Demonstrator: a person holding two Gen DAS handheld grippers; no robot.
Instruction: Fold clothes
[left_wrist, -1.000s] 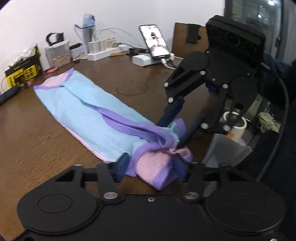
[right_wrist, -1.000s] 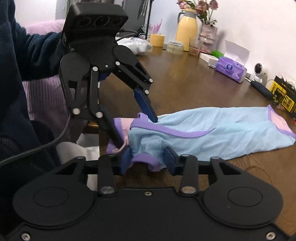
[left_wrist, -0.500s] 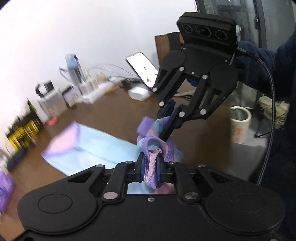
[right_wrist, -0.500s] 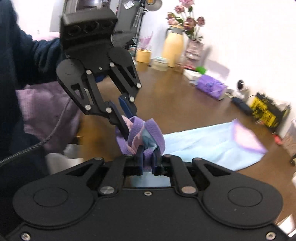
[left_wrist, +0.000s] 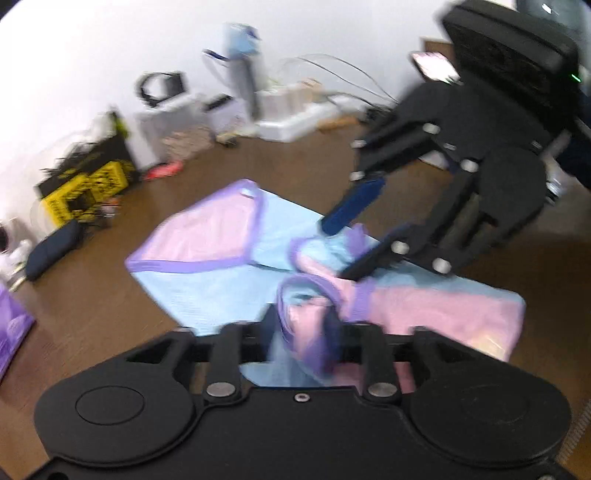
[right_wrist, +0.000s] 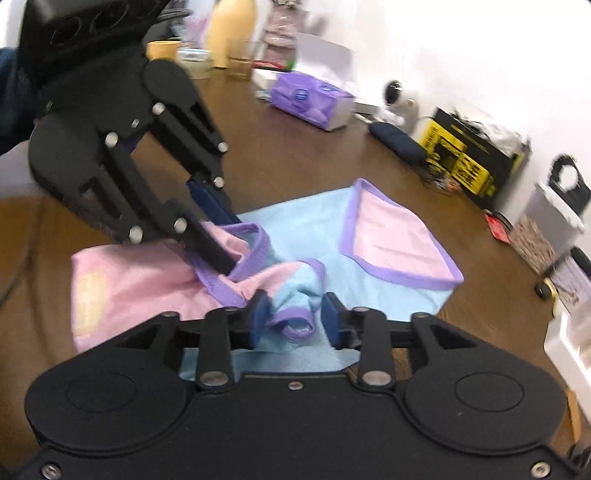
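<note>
We have a light, limp garment (right_wrist: 306, 218) lying across the middle of both frames on the brown wooden table (right_wrist: 288, 155) — thin pale-blue mesh knit outside, pink inside, bound with purple ribbing. It sits doubled over: a pink fold fills the lower left of the right wrist view, and a pink-lined corner lies turned back at right of centre.

Our right gripper (right_wrist: 293, 319), at lower centre of its own view, stands with its blue-padded fingers spread either side of a bunched purple-edged hem, pads apart from the cloth. Our left gripper (left_wrist: 299, 332) also shows a wide gap, with pink cloth draped against one finger; motion blur keeps us from saying whether that pad pinches it.

We judge the fabric soft, floppy and easy to drag, so it will sag and crumple wherever it is unsupported. The ribbed purple edges and corners look like the firmest places to pinch — thicker and less slippery than the mesh. Two holds kept well apart along one edge should keep a fold straight.
</note>
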